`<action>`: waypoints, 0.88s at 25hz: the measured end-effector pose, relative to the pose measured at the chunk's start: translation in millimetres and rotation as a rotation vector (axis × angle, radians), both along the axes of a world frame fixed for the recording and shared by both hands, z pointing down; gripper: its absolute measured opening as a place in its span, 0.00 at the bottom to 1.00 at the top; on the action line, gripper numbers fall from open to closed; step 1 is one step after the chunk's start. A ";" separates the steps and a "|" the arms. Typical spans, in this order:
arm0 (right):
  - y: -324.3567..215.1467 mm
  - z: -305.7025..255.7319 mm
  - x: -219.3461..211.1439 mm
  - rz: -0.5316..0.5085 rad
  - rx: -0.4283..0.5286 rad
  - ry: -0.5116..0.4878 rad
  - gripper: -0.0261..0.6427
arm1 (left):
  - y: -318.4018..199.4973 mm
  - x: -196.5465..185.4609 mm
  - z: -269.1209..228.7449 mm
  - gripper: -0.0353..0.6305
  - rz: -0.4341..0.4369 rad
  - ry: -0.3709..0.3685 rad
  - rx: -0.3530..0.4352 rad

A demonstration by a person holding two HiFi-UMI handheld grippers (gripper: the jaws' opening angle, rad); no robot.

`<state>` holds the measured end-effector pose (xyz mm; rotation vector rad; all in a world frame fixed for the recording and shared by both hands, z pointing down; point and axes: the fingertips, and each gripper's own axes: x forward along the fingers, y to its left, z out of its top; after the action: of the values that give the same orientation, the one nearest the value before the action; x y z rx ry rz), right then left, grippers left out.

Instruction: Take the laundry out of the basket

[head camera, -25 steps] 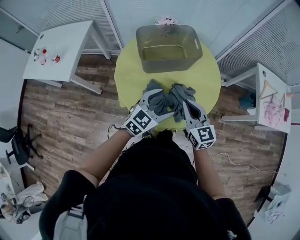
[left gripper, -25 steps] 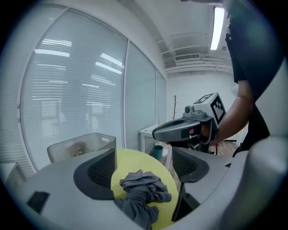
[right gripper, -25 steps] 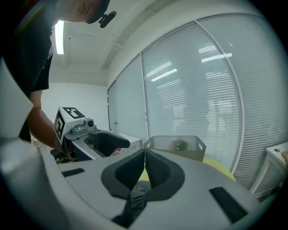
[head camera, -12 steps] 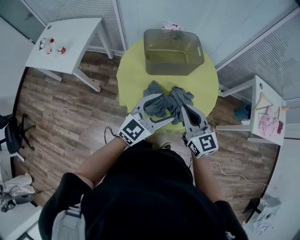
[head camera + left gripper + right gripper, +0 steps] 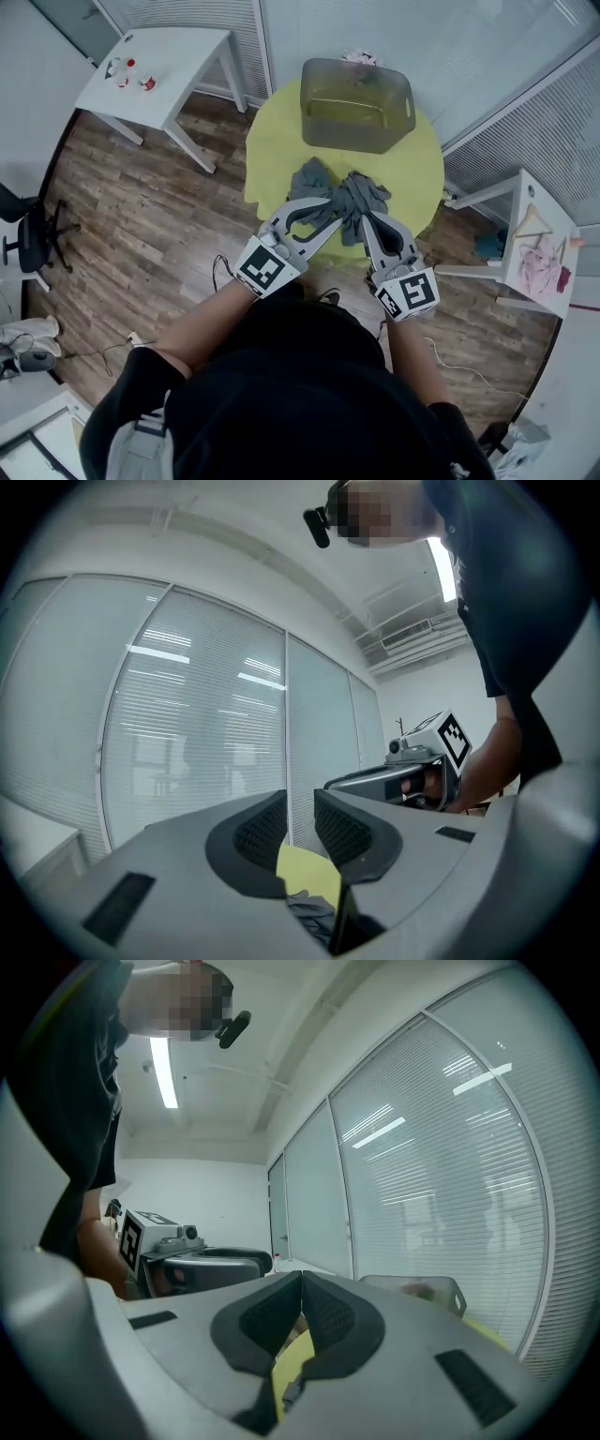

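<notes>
Head view: the laundry (image 5: 342,192), a heap of grey cloth, lies on the round yellow desk (image 5: 281,155) near its front edge, apart from the basket (image 5: 361,131)
Basket: translucent, at the far side of the desk, and it looks empty
Left gripper view: the left gripper (image 5: 300,817) points level above the cloth; its jaws have just been closing and stand a narrow gap apart with nothing between them
Right gripper view: the right gripper (image 5: 302,1283) has its pads pressed together on nothing
Step in hand: by my reading the unloading is done, and both grippers hang clear of the cloth
Next move: if any piece remains, it calls for checking the basket's floor and spreading the jaws before reaching in
Surroundings: wood floor (image 5: 169,216), a white side desk (image 5: 178,66) at the left
</notes>
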<state>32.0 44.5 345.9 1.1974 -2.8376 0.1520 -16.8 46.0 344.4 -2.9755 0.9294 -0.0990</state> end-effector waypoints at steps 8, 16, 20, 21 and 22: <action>25.5 -4.8 11.8 -0.065 0.031 0.002 0.07 | 21.3 17.0 -7.2 0.07 -0.062 0.065 -0.015; 36.4 -3.8 19.1 -0.097 0.045 -0.024 0.07 | 35.9 28.9 -2.8 0.07 -0.093 0.051 -0.029; 39.4 -2.4 19.7 -0.104 0.052 -0.020 0.07 | 38.1 30.6 -0.4 0.07 -0.104 0.048 -0.028; 40.0 -2.5 19.6 -0.105 0.051 -0.019 0.07 | 38.6 30.4 -1.1 0.07 -0.106 0.052 -0.026; 40.8 -3.0 19.4 -0.107 0.052 -0.019 0.07 | 39.4 30.2 -2.0 0.07 -0.108 0.055 -0.025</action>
<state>51.4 85.2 342.9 1.0556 -2.9303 0.0860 13.5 85.3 342.3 -2.9641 1.1029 -0.0317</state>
